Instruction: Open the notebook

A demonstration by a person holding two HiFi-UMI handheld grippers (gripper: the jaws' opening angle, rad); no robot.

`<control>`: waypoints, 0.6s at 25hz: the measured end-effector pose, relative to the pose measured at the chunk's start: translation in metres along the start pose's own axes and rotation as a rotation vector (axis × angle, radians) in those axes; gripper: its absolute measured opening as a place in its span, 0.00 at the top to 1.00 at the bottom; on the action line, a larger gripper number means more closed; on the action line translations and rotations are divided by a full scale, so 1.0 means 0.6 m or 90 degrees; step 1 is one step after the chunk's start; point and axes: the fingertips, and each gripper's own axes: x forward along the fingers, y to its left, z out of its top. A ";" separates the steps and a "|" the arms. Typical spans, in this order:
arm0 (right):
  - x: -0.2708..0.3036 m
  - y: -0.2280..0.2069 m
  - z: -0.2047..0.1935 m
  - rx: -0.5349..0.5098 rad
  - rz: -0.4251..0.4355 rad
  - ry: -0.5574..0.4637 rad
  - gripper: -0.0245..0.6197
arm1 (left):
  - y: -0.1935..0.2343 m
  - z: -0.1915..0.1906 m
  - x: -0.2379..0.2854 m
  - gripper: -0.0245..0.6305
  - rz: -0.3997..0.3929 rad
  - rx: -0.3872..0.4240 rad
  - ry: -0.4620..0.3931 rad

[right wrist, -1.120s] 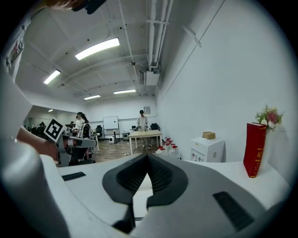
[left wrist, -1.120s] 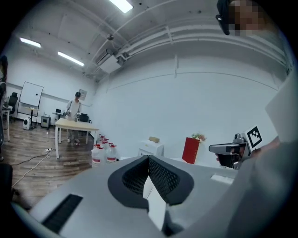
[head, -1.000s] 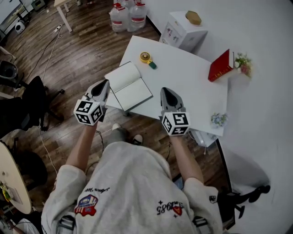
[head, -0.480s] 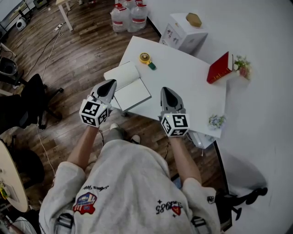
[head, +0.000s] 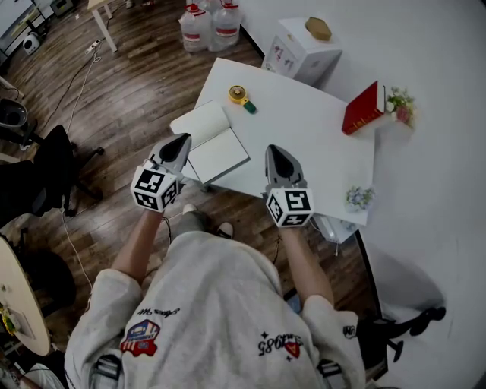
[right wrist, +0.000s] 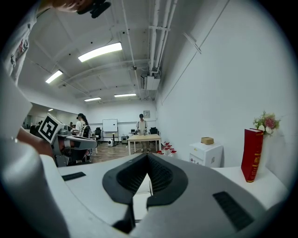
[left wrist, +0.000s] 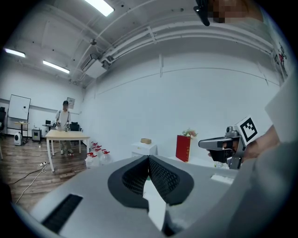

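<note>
The notebook (head: 210, 142) lies open on the left front corner of the white table (head: 304, 129), showing blank white pages, the far page slightly curled. My left gripper (head: 184, 138) is shut and empty, its tip by the notebook's left edge. Whether it touches the page I cannot tell. My right gripper (head: 272, 149) is also shut and empty, over the table's front edge to the right of the notebook. In the left gripper view the left gripper (left wrist: 149, 160) has its pads together, with the right gripper (left wrist: 223, 144) off to the side. The right gripper view shows the right gripper (right wrist: 148, 158) closed as well.
A yellow tape measure (head: 239, 95) lies behind the notebook. A red book (head: 363, 109) stands by flowers (head: 402, 105) at the far right, and a small posy (head: 358, 198) sits at the front right corner. Beyond the table are a white cabinet (head: 304, 47) and water bottles (head: 213, 23).
My left gripper has shifted a little to the right, closer to the notebook's left edge. The right gripper has stayed where it was, and the notebook looks the same.
</note>
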 end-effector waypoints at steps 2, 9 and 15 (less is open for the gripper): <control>-0.001 0.003 -0.003 0.000 -0.001 0.002 0.96 | 0.000 -0.003 -0.001 0.96 -0.001 -0.001 0.001; -0.003 -0.001 -0.009 -0.002 -0.006 0.009 0.96 | -0.002 -0.009 0.003 0.96 -0.004 -0.002 0.007; -0.005 -0.003 -0.012 -0.002 -0.004 0.013 0.96 | -0.003 -0.015 0.008 0.96 -0.004 -0.005 0.016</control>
